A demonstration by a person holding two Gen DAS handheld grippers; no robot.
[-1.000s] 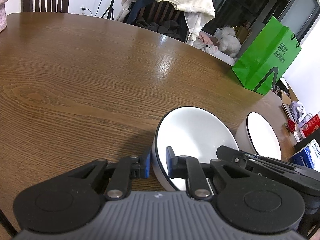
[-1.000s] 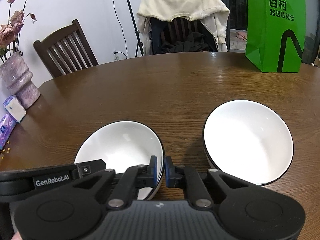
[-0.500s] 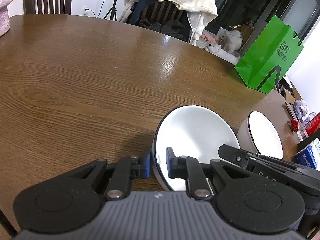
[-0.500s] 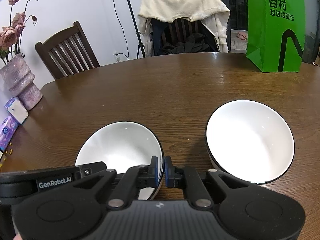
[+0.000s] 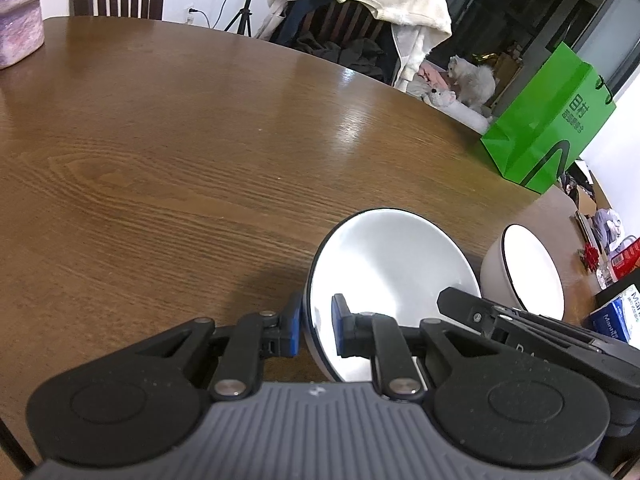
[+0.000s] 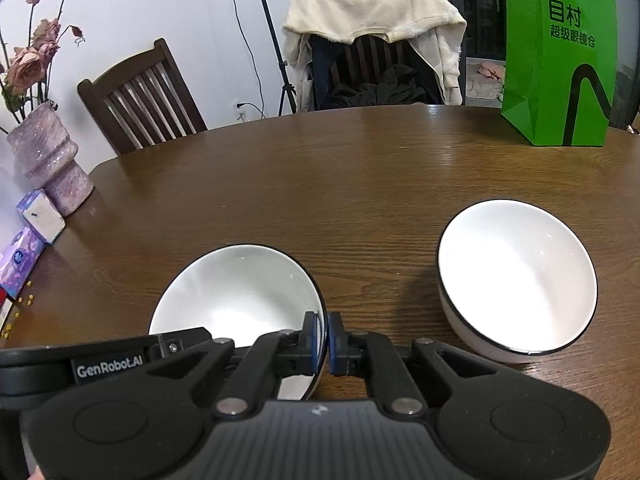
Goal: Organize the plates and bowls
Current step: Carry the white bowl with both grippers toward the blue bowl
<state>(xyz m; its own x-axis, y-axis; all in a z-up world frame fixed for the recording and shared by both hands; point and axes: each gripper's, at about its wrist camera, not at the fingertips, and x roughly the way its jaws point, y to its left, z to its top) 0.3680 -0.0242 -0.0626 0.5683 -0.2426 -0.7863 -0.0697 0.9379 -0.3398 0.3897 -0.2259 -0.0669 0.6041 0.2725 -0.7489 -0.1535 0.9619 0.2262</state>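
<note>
Two white, black-rimmed bowls stood on a brown wooden table [image 6: 360, 168], both empty. The near bowl [image 6: 240, 292] was gripped from two sides: the left gripper [image 5: 316, 330] clamped its left rim, one blue pad outside the wall and one inside, while the right gripper [image 6: 323, 344] pinched its right rim between nearly closed pads. This bowl appeared tilted; whether it was clear of the table could not be told. The far bowl [image 6: 516, 280] sat upright to its right, apart from it and untouched. A green bag [image 6: 560, 64] stood at the table's far edge; its contents were hidden. A lilac vase [image 6: 48, 156] holding pink roses [image 6: 28, 68] stood at the left edge, beside tissue packs [image 6: 40, 220].
</note>
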